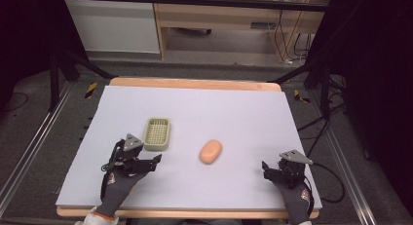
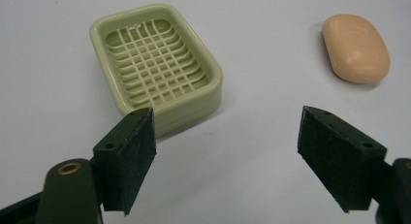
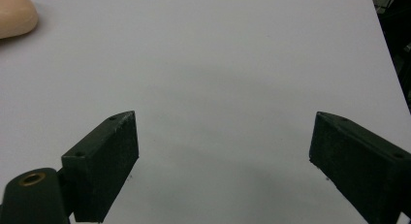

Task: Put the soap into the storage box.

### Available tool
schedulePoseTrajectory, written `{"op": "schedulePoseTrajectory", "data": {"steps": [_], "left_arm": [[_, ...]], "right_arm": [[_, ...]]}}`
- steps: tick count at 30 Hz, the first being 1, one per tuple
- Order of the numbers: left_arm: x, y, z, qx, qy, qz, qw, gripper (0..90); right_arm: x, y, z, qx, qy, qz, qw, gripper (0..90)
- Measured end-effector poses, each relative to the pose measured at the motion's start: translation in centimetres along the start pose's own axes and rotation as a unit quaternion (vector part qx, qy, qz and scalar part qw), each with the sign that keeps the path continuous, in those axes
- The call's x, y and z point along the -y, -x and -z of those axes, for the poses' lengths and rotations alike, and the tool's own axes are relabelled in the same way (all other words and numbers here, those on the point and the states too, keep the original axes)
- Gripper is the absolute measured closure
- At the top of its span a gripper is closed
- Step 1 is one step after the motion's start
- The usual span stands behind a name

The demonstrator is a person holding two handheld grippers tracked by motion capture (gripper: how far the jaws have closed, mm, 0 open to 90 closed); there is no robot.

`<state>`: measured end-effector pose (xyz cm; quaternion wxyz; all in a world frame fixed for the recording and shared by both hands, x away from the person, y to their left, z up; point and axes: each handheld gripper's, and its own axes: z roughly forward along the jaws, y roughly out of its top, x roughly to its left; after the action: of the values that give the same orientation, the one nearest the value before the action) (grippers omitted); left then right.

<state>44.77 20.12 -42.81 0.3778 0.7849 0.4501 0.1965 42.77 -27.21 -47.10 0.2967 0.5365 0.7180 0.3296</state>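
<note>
Resting apart: one soap bar point(image 1: 211, 151), one soap dish point(image 1: 158, 134), two wide-spread claws

The soap dish point(image 1: 158, 134) is pale green plastic, rectangular w/ rounded corners and a grid-like slotted bottom. It stands upright and empty on the worktop point(image 1: 243, 118), left of centre. The soap bar point(image 1: 211, 151) is peach-coloured, oval, smooth, lying flat on the worktop near the middle. It is to the right of the dish, a bit nearer the person, not touching it.
</note>
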Motion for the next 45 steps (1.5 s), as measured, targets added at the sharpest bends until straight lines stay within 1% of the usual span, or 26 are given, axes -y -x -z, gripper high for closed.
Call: {"op": "schedulePoseTrajectory", "data": {"steps": [3,5,9,16,17,21,28,31,33,34,40,45], "left_arm": [[-0.4,0.1,0.0,0.002,-0.001,-0.006,1.0000,20.7],[-0.7,0.3,-0.1,0.004,0.001,-0.007,1.0000,20.7],[-1.3,0.8,-0.2,0.006,0.001,-0.018,0.9998,20.7],[-2.2,1.5,-0.4,0.014,0.004,-0.023,0.9996,20.8],[-2.4,1.8,-0.6,0.016,0.005,-0.024,0.9996,20.8],[-2.8,2.3,-0.9,0.019,0.001,-0.033,0.9993,20.9],[-3.5,3.1,-1.6,0.027,-0.002,-0.039,0.9989,20.9],[-3.8,3.7,-2.0,0.031,-0.003,-0.042,0.9987,21.0],[-3.9,3.8,-2.1,0.032,-0.005,-0.045,0.9985,21.0],[-4.0,4.1,-2.3,0.033,-0.005,-0.048,0.9983,21.1],[-4.4,4.5,-2.7,0.037,-0.008,-0.049,0.9981,21.2],[-4.8,4.9,-3.2,0.038,-0.005,-0.049,0.9980,21.3]], "right_arm": [[0.0,0.0,0.0,0.001,0.001,0.000,1.0000,10.7],[0.0,0.0,0.1,0.002,0.001,0.000,1.0000,10.6],[0.0,0.0,0.1,0.003,0.001,0.001,1.0000,10.6],[0.0,0.0,0.0,0.002,0.001,0.003,1.0000,10.6],[0.0,0.0,0.1,0.002,0.001,0.003,1.0000,10.6],[0.0,0.0,0.1,0.002,0.001,0.003,1.0000,10.5],[0.0,0.0,0.1,0.002,0.001,0.002,1.0000,10.5],[0.0,0.0,0.0,0.002,0.002,0.003,1.0000,10.5],[0.0,0.0,0.1,0.002,0.001,0.002,1.0000,10.5],[0.0,0.0,0.1,0.003,0.002,0.003,1.0000,10.5],[0.0,0.0,0.1,0.003,0.003,0.002,1.0000,10.5],[-0.1,0.0,0.1,0.003,0.002,0.002,1.0000,10.5]]}}
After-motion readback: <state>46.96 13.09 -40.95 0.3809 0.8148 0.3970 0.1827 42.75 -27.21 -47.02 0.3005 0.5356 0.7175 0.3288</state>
